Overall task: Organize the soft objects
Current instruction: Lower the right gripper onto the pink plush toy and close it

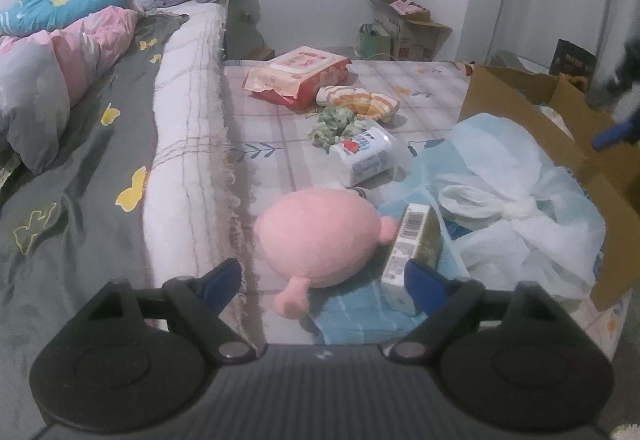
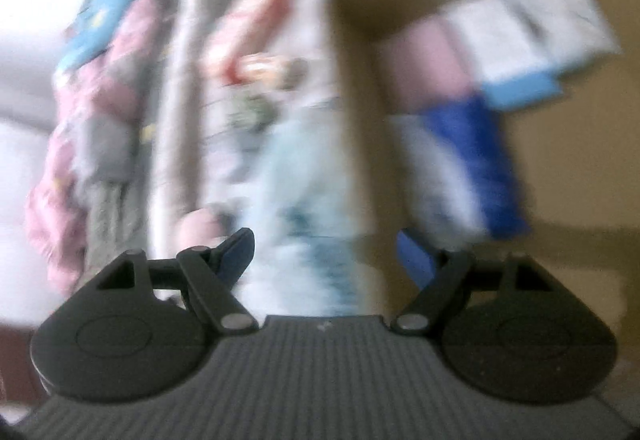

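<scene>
The pink plush toy [image 1: 316,240] is round and fuzzy. It lies low in the middle of your left view, on the checked mattress [image 1: 280,136]. Your left claw [image 1: 320,276] is spread wide around it, not squeezing. A hard little box [image 1: 412,252] touches the right blue fingertip. A crinkly plastic bag [image 1: 516,208] bulges at the right. Your right claw [image 2: 324,252] is spread too, holding nothing, above a blurry brown cardboard box [image 2: 360,40].
</scene>
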`<state>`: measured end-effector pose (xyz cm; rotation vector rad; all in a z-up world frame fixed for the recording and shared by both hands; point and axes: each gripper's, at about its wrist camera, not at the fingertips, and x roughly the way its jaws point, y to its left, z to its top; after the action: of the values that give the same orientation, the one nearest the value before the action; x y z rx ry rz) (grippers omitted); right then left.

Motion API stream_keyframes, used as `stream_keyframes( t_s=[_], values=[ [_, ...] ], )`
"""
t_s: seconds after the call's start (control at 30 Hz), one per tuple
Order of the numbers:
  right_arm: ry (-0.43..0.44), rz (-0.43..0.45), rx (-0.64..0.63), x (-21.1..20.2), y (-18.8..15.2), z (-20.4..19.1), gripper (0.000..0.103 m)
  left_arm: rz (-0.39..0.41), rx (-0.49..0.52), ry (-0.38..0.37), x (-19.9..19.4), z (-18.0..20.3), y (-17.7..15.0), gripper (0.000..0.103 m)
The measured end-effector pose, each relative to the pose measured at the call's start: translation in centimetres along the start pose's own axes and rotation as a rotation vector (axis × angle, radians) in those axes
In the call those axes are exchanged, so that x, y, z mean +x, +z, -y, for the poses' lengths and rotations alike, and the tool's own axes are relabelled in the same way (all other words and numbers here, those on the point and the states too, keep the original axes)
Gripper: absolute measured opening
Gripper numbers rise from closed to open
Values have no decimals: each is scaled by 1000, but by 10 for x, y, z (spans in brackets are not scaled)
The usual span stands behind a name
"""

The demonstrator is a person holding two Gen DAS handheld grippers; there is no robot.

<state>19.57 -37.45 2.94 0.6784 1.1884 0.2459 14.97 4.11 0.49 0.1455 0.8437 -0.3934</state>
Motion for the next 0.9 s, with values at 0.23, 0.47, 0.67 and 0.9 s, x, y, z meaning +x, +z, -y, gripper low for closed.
stream_keyframes(
  t_s=[0.23, 0.47, 0.67, 0.9],
  values=[
    [119, -189, -151, 104, 21, -101, 78, -71, 0, -10, 26, -10, 13, 83],
    [57, -323, -175, 206, 39, -144, 77, -161, 15, -19, 56, -13, 17, 83],
    [23, -388, -173, 254, 39, -151, 77, -208, 28, -23, 76, -13, 18, 83],
    [11, -410, -165, 277, 36, -153, 78, -213, 13, -44, 85, -12, 20, 81]
  ],
)
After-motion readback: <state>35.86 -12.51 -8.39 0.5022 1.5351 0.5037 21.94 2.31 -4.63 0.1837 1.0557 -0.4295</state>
